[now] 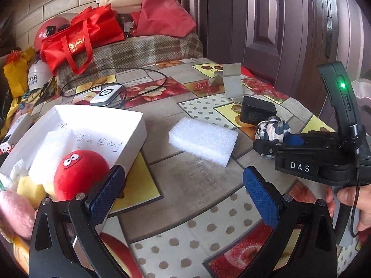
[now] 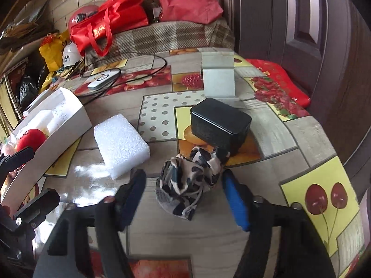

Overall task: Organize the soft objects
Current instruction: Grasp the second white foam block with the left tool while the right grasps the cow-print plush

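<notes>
A white foam block (image 1: 201, 139) (image 2: 120, 139) lies on the fruit-print tablecloth. To its left is a white box (image 1: 129, 125) (image 2: 76, 118) holding a red plush ball (image 1: 78, 176) (image 2: 30, 139), a yellow sponge (image 1: 30, 190) and a pink plush (image 1: 14, 210). My left gripper (image 1: 183, 185) is open and empty, near the box's front corner. A crumpled patterned cloth (image 2: 190, 180) (image 1: 271, 126) lies against a black tin (image 2: 220, 122). My right gripper (image 2: 183, 185) straddles the cloth; the right pad touches it and a gap remains at the left pad.
A white device (image 1: 106, 95) with a black cable and a grey stand (image 1: 229, 81) sit farther back. Red bags (image 1: 83, 37) pile on a plaid-covered surface behind. A dark door (image 1: 266, 23) stands at the right past the table edge.
</notes>
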Demonstrator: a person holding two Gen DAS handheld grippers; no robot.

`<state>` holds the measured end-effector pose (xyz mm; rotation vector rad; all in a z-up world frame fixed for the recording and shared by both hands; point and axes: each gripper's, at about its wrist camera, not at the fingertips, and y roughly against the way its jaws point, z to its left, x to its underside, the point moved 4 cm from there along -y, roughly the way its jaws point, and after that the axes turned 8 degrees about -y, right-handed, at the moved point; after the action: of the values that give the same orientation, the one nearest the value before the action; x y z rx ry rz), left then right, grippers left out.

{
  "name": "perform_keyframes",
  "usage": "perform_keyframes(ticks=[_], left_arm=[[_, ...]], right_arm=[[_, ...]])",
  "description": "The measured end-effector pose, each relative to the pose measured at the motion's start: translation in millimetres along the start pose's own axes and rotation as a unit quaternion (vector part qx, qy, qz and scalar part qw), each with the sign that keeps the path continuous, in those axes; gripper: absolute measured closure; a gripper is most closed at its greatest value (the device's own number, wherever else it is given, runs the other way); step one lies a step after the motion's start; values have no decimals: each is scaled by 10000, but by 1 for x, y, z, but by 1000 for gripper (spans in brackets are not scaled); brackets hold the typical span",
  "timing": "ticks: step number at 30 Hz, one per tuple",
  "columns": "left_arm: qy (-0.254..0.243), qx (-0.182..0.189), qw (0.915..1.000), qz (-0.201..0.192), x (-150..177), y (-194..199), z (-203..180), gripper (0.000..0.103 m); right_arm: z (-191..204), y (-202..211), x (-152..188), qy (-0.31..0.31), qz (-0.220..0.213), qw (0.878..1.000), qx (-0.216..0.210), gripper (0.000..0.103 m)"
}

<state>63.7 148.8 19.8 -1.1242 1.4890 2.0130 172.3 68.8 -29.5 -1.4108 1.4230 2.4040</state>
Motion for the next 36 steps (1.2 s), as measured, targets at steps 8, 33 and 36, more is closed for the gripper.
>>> perform_keyframes(ticks=[8,33,36], left_arm=[[-561,-492,9971,114,-35,-44,-25,0],[-1097,578,9909,532,-55,-91,-50,28],[-1074,728,9902,514,-59,-94,-56,28]], right_arm=[[-45,13,4,-1045,-21,9931,-541,64],[-57,6,1,-1568,80,9802,-1205,63],[-57,6,1,-1585,78,9798,-1220,63]])
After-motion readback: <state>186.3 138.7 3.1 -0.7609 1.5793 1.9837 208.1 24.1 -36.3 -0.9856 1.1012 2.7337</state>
